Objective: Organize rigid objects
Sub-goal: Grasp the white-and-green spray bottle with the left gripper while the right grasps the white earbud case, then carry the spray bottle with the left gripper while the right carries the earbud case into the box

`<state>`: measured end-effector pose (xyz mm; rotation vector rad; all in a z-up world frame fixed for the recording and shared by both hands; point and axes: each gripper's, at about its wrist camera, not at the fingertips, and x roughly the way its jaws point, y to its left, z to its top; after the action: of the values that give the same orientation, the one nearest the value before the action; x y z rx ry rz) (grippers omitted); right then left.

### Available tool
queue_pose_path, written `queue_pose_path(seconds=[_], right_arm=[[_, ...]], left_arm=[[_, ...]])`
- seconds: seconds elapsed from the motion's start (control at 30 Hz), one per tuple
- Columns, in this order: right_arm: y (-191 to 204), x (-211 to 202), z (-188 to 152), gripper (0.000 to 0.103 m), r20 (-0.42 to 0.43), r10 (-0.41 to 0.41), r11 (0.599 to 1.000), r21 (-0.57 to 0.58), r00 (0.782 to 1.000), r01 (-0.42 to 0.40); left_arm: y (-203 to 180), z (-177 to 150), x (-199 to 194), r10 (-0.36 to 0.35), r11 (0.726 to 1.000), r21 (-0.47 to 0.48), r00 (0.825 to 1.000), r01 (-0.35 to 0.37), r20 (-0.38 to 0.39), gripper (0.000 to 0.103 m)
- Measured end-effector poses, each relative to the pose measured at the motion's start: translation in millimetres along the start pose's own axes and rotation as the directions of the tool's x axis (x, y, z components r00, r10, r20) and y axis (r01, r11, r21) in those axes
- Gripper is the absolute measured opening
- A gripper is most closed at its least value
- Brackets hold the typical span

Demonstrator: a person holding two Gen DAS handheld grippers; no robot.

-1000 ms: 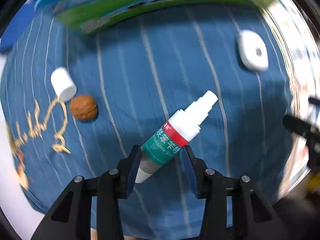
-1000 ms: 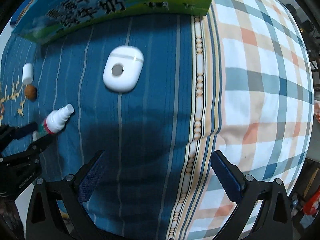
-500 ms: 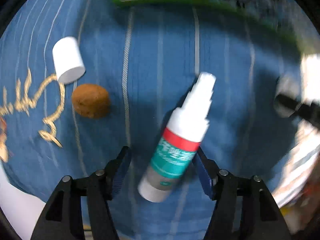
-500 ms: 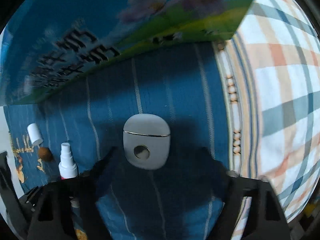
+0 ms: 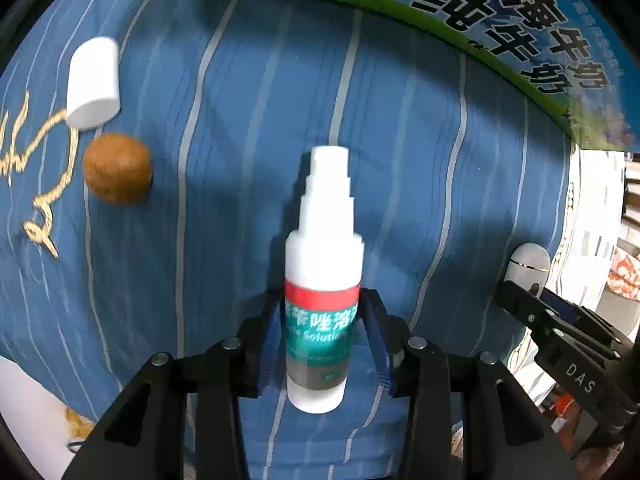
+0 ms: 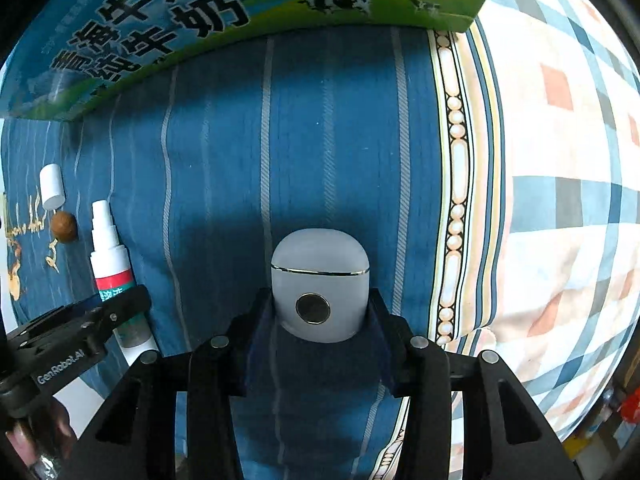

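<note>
Left wrist | white case (image 5: 527,261) half hidden behind right claw (image 5: 532,300)

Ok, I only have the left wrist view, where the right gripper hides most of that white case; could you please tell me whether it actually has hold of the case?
Observer: Yes. In the right wrist view the right gripper has just been closing, with the white case between its jaws, and it presses on both sides of the case.
Operator: Thank you. Which part of the case is it holding?
Observer: The end nearest the camera, level with a dark round spot on the case's face. The domed end points away from the gripper.
Operator: And what lies to the right of the case?
Observer: A beaded trim strip runs along the edge of the blue cloth, and plaid cloth lies beyond it.
</note>
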<state>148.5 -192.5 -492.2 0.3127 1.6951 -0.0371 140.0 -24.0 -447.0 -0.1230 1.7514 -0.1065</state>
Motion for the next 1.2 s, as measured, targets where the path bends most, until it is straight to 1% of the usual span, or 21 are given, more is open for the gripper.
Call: queue_pose_path(seconds=[0.03, 0.07, 0.1, 0.13, 0.2, 0.27, 0.37, 0.4, 0.5, 0.63, 0.77, 0.83, 0.87, 0.9, 0.93, 0.97, 1.0, 1.03, 1.07, 1.13, 1.2], right_arm=[[-7, -3, 2, 0.048, -0.003, -0.006, 1.000, 0.000, 1.000, 0.006], [-6, -2, 2, 0.049, -0.006, -0.020, 1.000, -0.004, 1.000, 0.020], [-2, 0, 3, 0.049, -0.008, -0.037, 0.999, -0.009, 0.999, 0.037], [5, 3, 13, 0.049, -0.010, -0.057, 0.998, -0.016, 0.998, 0.057], [13, 5, 10, 0.048, -0.002, -0.093, 0.995, -0.030, 0.996, 0.092], [20, 2, 8, 0.048, 0.011, -0.104, 0.994, -0.042, 0.995, 0.104], [25, -1, 1, 0.047, 0.013, -0.084, 0.995, -0.049, 0.996, 0.085], [23, 0, -11, 0.047, 0.014, -0.076, 0.996, -0.053, 0.997, 0.077], [25, -14, -24, 0.047, 0.053, -0.078, 0.993, -0.089, 0.996, 0.083], [31, -30, -46, 0.047, 0.084, -0.037, 0.993, -0.111, 0.996, 0.046], [32, -54, -62, 0.047, 0.112, 0.020, 0.992, -0.126, 0.994, -0.005], [33, -68, -68, 0.047, 0.125, 0.045, 0.991, -0.133, 0.991, -0.028], [32, -73, -67, 0.047, 0.135, 0.052, 0.990, -0.138, 0.990, -0.033], [37, -85, -57, 0.047, 0.145, 0.059, 0.989, -0.144, 0.988, -0.038], [36, -93, -59, 0.047, 0.153, 0.069, 0.988, -0.150, 0.986, -0.046], [24, -105, -58, 0.047, 0.161, 0.077, 0.987, -0.153, 0.984, -0.052], [21, -112, -57, 0.047, 0.172, 0.086, 0.986, -0.155, 0.981, -0.059], [22, -119, -56, 0.047, 0.180, 0.098, 0.985, -0.156, 0.979, -0.070], [23, -126, -47, 0.047, 0.187, 0.111, 0.985, -0.154, 0.976, -0.082], [21, -146, -42, 0.047, 0.209, 0.139, 0.982, -0.156, 0.968, -0.107], [20, -171, -42, 0.047, 0.234, 0.168, 0.978, -0.163, 0.958, -0.132]], left_arm=[[0, 6, 0, 0.008, 1.000, 0.003, 1.000, -0.008, 0.009, 0.037], [-5, 10, 0, 0.029, 1.000, 0.006, 0.999, -0.029, 0.014, 0.030], [-8, 10, -2, 0.046, 0.999, 0.013, 0.999, -0.047, 0.024, 0.030], [-11, 7, -3, 0.057, 0.998, 0.022, 0.998, -0.058, 0.031, 0.030], [-19, 2, -5, 0.079, 0.996, 0.038, 0.996, -0.081, 0.049, 0.030], [-24, -6, -13, 0.090, 0.995, 0.044, 0.993, -0.093, 0.081, 0.030], [-38, -15, -30, 0.066, 0.996, 0.046, 0.991, -0.072, 0.113, 0.030], [-44, -20, -37, 0.053, 0.997, 0.048, 0.991, -0.059, 0.124, 0.030], [-50, -29, -63, 0.022, 0.998, 0.062, 0.985, -0.033, 0.168, 0.030], [-57, -41, -95, -0.025, 0.997, 0.074, 0.978, 0.009, 0.209, 0.030], [-58, -41, -125, -0.047, 0.995, 0.093, 0.969, 0.025, 0.244, 0.030], [-56, -34, -135, -0.053, 0.995, 0.099, 0.964, 0.028, 0.260, 0.030], [-51, -36, -139, -0.058, 0.994, 0.101, 0.961, 0.032, 0.270, 0.030], [-47, -39, -145, -0.063, 0.994, 0.104, 0.958, 0.035, 0.280, 0.030], [-39, -37, -152, -0.067, 0.994, 0.104, 0.954, 0.038, 0.291, 0.030], [-31, -34, -155, -0.071, 0.993, 0.108, 0.950, 0.040, 0.303, 0.030], [-26, -34, -156, -0.078, 0.993, 0.109, 0.947, 0.045, 0.312, 0.030], [-27, -34, -166, -0.088, 0.992, 0.110, 0.941, 0.055, 0.327, 0.030], [-25, -30, -168, -0.095, 0.992, 0.113, 0.937, 0.060, 0.336, 0.030], [-27, -29, -183, -0.118, 0.989, 0.123, 0.924, 0.078, 0.364, 0.030], [-33, -24, -201, -0.127, 0.987, 0.141, 0.905, 0.075, 0.406, 0.030]])
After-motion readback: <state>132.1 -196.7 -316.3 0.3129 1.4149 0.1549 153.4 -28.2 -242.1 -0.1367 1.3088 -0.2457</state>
